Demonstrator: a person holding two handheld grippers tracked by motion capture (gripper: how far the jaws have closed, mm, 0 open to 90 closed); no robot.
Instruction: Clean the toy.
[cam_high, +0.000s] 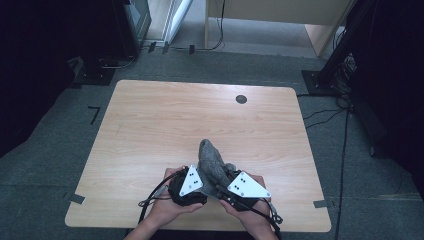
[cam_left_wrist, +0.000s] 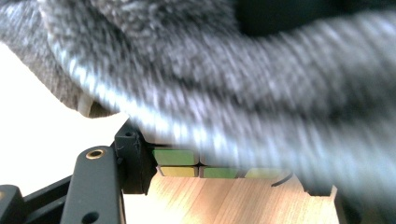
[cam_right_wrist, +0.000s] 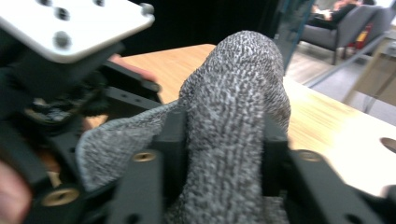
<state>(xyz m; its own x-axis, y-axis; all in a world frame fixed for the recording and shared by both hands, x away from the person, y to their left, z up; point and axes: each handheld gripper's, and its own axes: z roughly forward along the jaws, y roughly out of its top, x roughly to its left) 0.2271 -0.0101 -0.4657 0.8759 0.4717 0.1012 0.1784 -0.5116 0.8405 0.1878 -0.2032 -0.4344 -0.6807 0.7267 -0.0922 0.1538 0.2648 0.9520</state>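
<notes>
A grey knitted sock (cam_high: 210, 156) stands up from the near middle of the wooden table (cam_high: 150, 125), held between both grippers. My left gripper (cam_high: 202, 176) comes at it from the left and is shut on the sock's lower edge. In the left gripper view the blurred sock (cam_left_wrist: 233, 70) drapes across the jaw tips of that gripper (cam_left_wrist: 219, 156). My right gripper (cam_high: 223, 175) comes from the right. In the right gripper view its jaws (cam_right_wrist: 224, 135) stand on either side of the sock (cam_right_wrist: 233, 84) and press on it. The left gripper's grey plate (cam_right_wrist: 70, 23) is close by at upper left.
A dark round hole (cam_high: 241, 99) sits near the table's far edge. Tape marks (cam_high: 75, 198) lie by the near corners. Cables (cam_high: 325, 117) run over the carpet at right, and black stands (cam_high: 320, 80) flank the table's far side.
</notes>
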